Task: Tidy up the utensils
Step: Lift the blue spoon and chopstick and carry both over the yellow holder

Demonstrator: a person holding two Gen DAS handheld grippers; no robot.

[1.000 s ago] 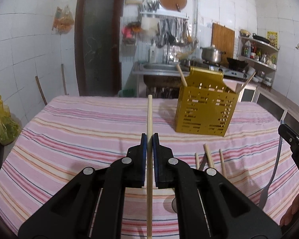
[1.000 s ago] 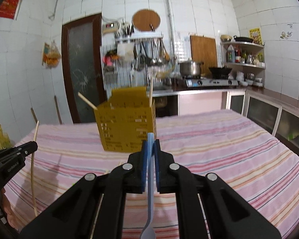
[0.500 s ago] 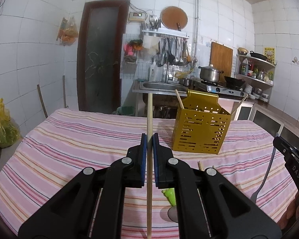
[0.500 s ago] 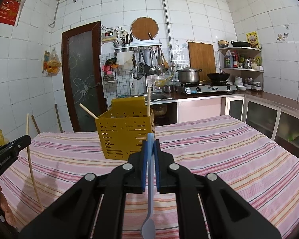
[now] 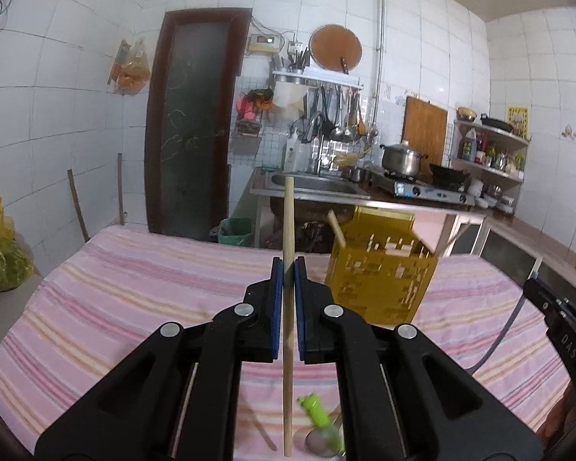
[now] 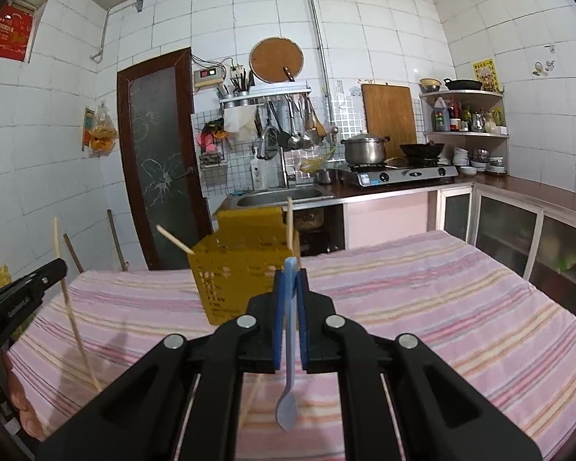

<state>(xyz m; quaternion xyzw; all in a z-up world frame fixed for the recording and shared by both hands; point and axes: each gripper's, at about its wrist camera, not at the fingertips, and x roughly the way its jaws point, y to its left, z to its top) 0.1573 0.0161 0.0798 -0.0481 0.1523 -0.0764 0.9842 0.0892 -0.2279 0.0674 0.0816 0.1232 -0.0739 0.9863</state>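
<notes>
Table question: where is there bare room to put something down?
The striped tablecloth is bare right of the yellow holder, toward the cabinets. Its far left side, toward the door, is bare too. Near the green-handled utensil, loose utensils crowd it.

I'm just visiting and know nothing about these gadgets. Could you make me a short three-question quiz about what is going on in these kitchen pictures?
1. True or false: the left gripper is shut on a long wooden chopstick.
2. What does the right gripper hold? A) a metal ladle B) a light blue plastic spoon C) nothing
3. Fill in: the yellow perforated utensil basket stands on the ____-striped tablecloth.

Key: 1 true. 2 B; the spoon's bowl hangs downward. 3 pink.
</notes>
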